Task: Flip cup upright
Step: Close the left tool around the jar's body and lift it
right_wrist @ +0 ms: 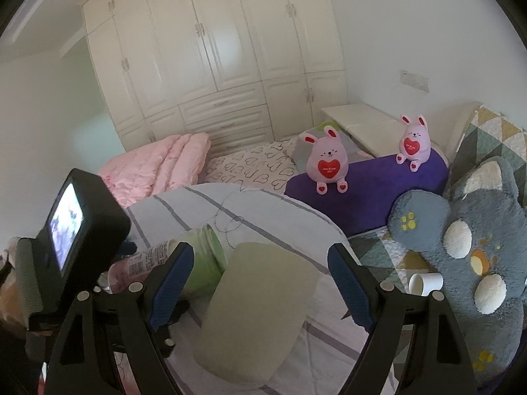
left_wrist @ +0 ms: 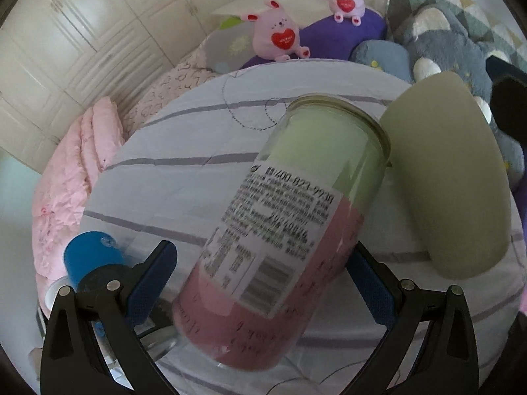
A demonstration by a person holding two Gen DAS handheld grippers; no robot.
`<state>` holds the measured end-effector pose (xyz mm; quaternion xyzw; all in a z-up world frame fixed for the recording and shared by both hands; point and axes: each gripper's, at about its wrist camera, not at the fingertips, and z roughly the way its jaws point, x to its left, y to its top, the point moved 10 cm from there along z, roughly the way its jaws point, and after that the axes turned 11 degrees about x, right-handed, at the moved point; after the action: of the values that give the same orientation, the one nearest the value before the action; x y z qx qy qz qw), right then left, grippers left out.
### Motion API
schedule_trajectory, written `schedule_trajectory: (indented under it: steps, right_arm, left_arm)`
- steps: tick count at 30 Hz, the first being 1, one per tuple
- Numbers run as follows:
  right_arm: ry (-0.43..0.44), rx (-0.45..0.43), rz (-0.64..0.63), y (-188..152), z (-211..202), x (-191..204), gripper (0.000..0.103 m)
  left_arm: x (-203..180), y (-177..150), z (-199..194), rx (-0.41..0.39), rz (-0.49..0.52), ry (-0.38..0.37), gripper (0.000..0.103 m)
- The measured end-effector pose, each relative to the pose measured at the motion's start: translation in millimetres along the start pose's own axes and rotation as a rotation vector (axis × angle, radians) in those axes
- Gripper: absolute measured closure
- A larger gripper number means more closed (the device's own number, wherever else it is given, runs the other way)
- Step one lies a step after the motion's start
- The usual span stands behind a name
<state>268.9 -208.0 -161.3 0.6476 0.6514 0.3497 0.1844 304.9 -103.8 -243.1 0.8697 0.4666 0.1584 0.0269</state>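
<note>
The cup [left_wrist: 280,230] is green above pink with a white printed label; beside it a plain olive cup [left_wrist: 451,177], on a pale quilt [left_wrist: 164,177] striped grey-purple

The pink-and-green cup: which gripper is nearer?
Left. The left gripper has its jaws around the pink-and-green cup; the right gripper is beside it, straddling the beige cup.

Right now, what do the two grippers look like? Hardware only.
Both match: left gripper and right gripper have black plastic finger arms, blue textured pads, and round silver fasteners at the joints. No cables or sleeves visible. The right view shows the left unit's black camera with lit screen.
</note>
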Motion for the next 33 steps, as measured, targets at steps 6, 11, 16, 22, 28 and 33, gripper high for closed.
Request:
schedule_trajectory:
  steps: [6,11,16,22,28,33]
  right_arm:
    - [-0.003,0.025,0.000,-4,0,1,0.018]
    - [-0.011,0.028,-0.009,-4,-6,4,0.018]
    - [-0.014,0.005,-0.024,-1,-17,11,0.018]
    - [-0.027,-0.004,-0.039,-8,-32,18,0.018]
    - [-0.024,-0.013,-0.053,-11,-51,31,0.018]
    - [-0.016,-0.028,-0.084,-17,-66,51,0.018]
  left_arm:
    - [9,1,-3,-0.010,-0.074,-0.032,0.015]
    - [21,-7,-22,-0.051,-0.142,-0.035,0.021]
    - [26,-21,-36,-0.071,-0.196,-0.063,0.023]
    - [26,-40,-54,-0.111,-0.253,-0.092,0.025]
    - [27,-59,-82,-0.168,-0.271,-0.088,0.028]
    - [31,-89,-87,-0.177,-0.297,-0.082,0.028]
